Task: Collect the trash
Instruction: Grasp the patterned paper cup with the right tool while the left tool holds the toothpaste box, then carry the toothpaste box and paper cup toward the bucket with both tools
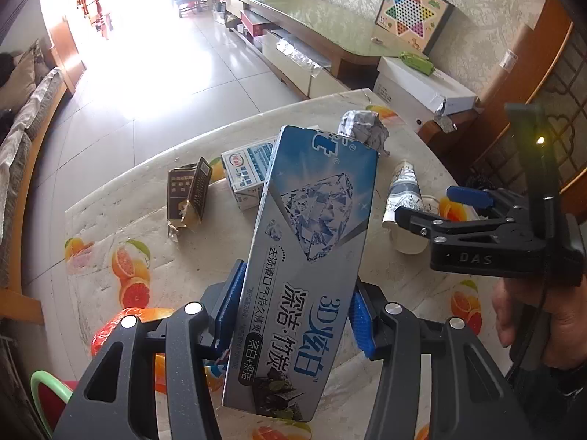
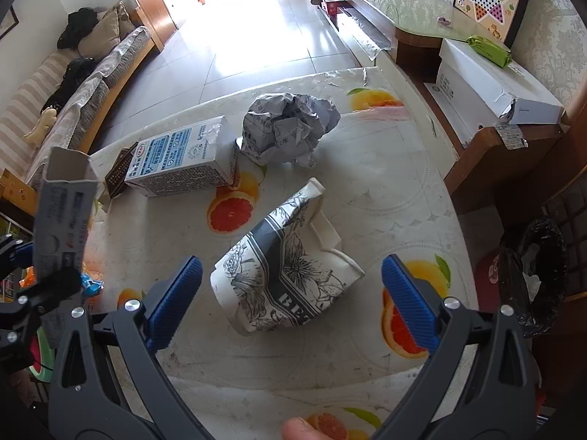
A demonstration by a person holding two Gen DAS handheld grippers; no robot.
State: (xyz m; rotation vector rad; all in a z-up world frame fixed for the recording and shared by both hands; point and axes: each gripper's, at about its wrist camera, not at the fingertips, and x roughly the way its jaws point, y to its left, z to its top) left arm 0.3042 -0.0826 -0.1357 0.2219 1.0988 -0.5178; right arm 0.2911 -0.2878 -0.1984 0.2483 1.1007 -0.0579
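Note:
My left gripper (image 1: 293, 308) is shut on a long blue-grey toothpaste box (image 1: 312, 242) and holds it above the table; the box also shows at the left of the right wrist view (image 2: 62, 216). My right gripper (image 2: 293, 286) is open, its blue pads on either side of a crushed paper cup (image 2: 290, 271) with a black flower print that lies on the table. It also shows in the left wrist view (image 1: 433, 212), over the cup (image 1: 403, 190). A crumpled paper ball (image 2: 290, 128), a white-blue carton (image 2: 179, 161) and a dark small box (image 1: 187, 194) lie farther back.
The table (image 2: 385, 183) has a fruit-print cover. A bin with a black bag (image 2: 532, 275) stands on the floor to the right. A red-orange bag (image 1: 121, 326) and a green-rimmed item (image 1: 44, 381) are at the lower left. A sofa is left, a low cabinet beyond.

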